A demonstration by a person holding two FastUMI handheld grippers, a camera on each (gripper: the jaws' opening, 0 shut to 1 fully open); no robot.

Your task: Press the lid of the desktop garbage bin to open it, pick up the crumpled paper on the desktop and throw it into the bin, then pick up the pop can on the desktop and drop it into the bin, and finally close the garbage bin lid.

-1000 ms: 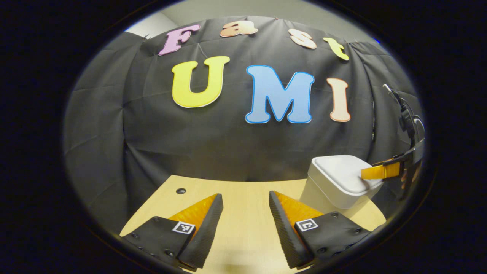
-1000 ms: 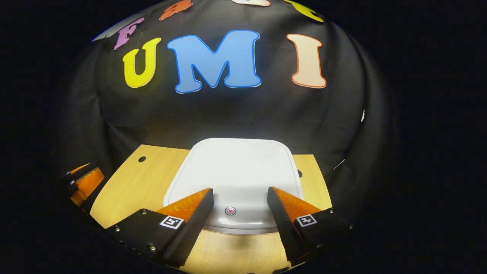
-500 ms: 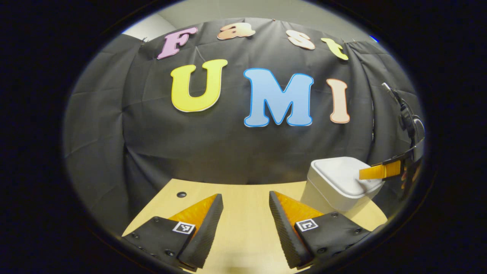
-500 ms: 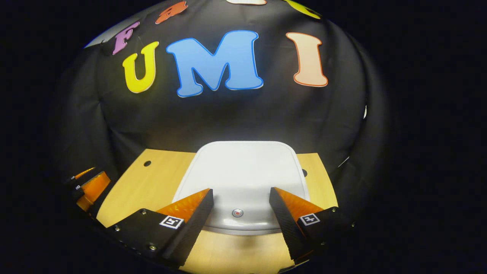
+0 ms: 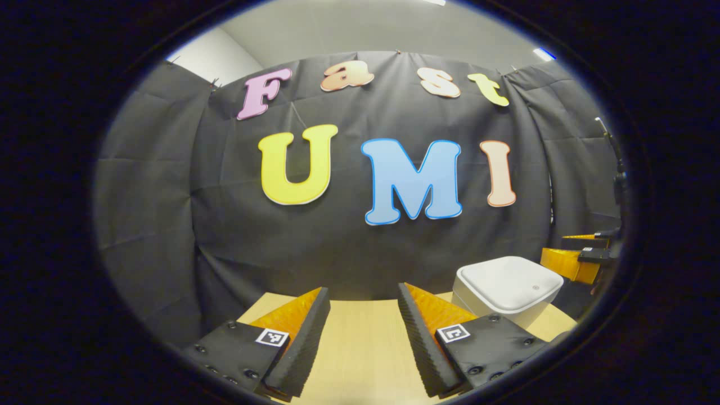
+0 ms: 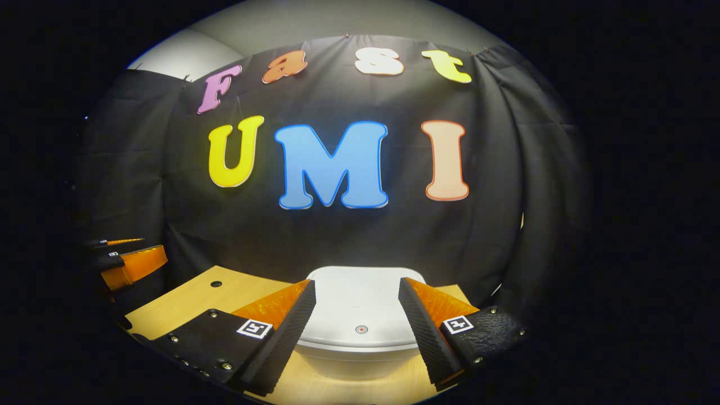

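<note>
The white desktop bin (image 6: 354, 320) stands on the wooden desk (image 6: 185, 304) with its lid down and a small round button near the lid's front edge. My right gripper (image 6: 357, 298) is open, held just in front of the bin, its fingers framing the lid without touching it. In the left gripper view the same bin (image 5: 506, 287) sits at the right, lid flat. My left gripper (image 5: 363, 306) is open over bare desk (image 5: 365, 349), left of the bin, with nothing between its fingers. The right gripper (image 5: 576, 256) appears beyond the bin at the far right edge.
The black cloth wall hangs close behind the desk. A small round hole (image 6: 215, 284) marks the desk's far left part. The left gripper's fingers (image 6: 132, 264) show at the left edge of the right gripper view.
Both grippers have drawn back and tilted up, so the wall fills more of each view. The right gripper has come off the lid and now sits in front of the bin. The lid stays down.
</note>
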